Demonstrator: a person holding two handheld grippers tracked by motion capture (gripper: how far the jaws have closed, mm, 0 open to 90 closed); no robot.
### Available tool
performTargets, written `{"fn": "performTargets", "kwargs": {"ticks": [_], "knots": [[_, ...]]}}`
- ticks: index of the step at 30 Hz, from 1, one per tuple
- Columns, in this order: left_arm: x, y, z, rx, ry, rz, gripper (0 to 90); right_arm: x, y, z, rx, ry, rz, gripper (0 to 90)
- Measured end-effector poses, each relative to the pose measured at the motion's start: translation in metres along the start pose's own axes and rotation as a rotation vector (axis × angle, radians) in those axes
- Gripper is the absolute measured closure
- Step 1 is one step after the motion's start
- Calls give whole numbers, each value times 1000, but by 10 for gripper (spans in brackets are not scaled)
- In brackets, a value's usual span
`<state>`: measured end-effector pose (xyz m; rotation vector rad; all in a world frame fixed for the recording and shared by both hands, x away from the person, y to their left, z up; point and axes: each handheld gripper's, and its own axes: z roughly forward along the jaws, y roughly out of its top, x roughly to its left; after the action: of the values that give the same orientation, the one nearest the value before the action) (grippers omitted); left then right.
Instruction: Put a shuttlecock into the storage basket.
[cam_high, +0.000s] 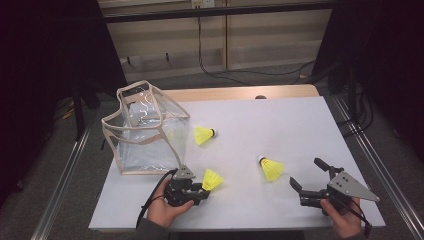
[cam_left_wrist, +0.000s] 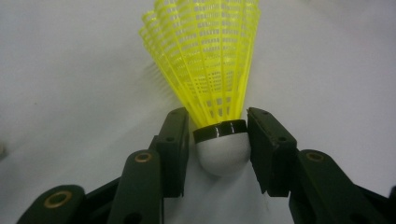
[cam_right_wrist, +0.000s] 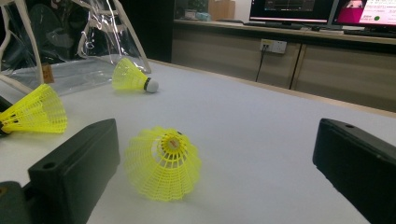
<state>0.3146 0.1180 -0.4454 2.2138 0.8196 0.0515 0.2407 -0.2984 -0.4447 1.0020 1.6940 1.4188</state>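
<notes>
Three yellow shuttlecocks are on or over the white table (cam_high: 290, 120). My left gripper (cam_high: 204, 188) is shut on the white cork of one shuttlecock (cam_high: 213, 178) near the front edge. In the left gripper view its cork (cam_left_wrist: 222, 147) sits between the jaws of the left gripper (cam_left_wrist: 217, 114), with the skirt pointing away. A second shuttlecock (cam_high: 271, 169) lies just left of my open right gripper (cam_high: 305, 171). In the right gripper view this shuttlecock (cam_right_wrist: 162, 163) lies ahead between the wide jaws of the right gripper (cam_right_wrist: 214, 128), untouched. The third shuttlecock (cam_high: 204, 134) lies by the bag.
A clear plastic bag (cam_high: 145, 130) with beige trim stands open at the table's left, behind my left gripper. The same bag (cam_right_wrist: 70, 46) is at the far left in the right gripper view. Metal rails run along both table sides. Cables lie on the floor beyond.
</notes>
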Motion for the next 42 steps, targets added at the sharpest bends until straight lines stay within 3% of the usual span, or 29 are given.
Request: {"fn": "performTargets", "kwargs": {"ticks": [19,28,42], "knots": [[-1,1,0,12,22,-14,646,0,0,0,-1,0,2,6],[2,2,-4,-4,2,-54,647,0,0,0,-1,0,4,6],[3,11,-15,-16,-41,-51,648,0,0,-1,-2,1,5,6]]}}
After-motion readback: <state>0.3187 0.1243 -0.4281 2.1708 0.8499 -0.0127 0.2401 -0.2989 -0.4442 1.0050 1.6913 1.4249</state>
